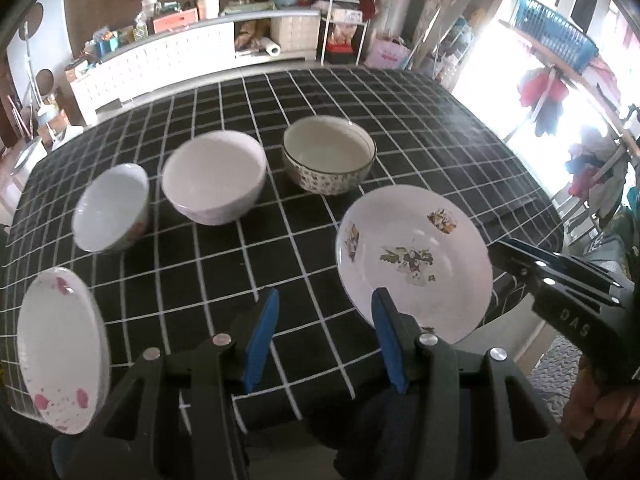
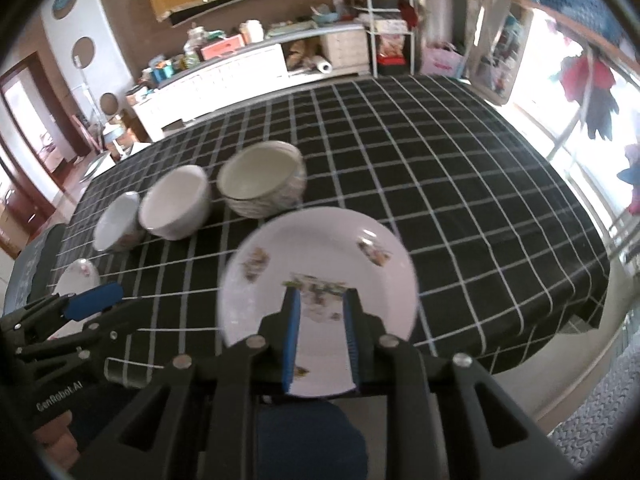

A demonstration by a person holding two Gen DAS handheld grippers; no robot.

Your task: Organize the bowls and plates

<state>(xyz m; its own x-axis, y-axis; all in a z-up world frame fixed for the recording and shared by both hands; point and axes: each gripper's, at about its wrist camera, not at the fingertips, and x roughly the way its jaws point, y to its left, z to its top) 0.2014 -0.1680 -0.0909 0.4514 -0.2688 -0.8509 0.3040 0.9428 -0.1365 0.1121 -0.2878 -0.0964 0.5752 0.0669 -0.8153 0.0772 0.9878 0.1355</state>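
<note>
A white plate with flower prints (image 1: pixel 412 258) (image 2: pixel 320 264) lies at the near right of the black checked table (image 1: pixel 312 92) (image 2: pixel 440 160). My right gripper (image 2: pixel 320 308) hangs over its near part, open and empty; its body shows in the left wrist view (image 1: pixel 560 280). My left gripper (image 1: pixel 324 320) is open and empty, left of that plate. A white plate with pink flowers (image 1: pixel 60 360) (image 2: pixel 78 276) lies at the near left. Three bowls stand in a row behind: a small white one (image 1: pixel 112 212) (image 2: pixel 118 222), a plain white one (image 1: pixel 214 176) (image 2: pixel 176 206), a patterned one (image 1: pixel 330 154) (image 2: pixel 262 178).
The table's right and near edges drop off close to the flower plate. A white cabinet (image 1: pixel 160 60) (image 2: pixel 224 72) loaded with clutter runs behind the table. A metal shelf rack (image 1: pixel 344 12) stands at the back right. My left gripper also shows in the right wrist view (image 2: pixel 92 300).
</note>
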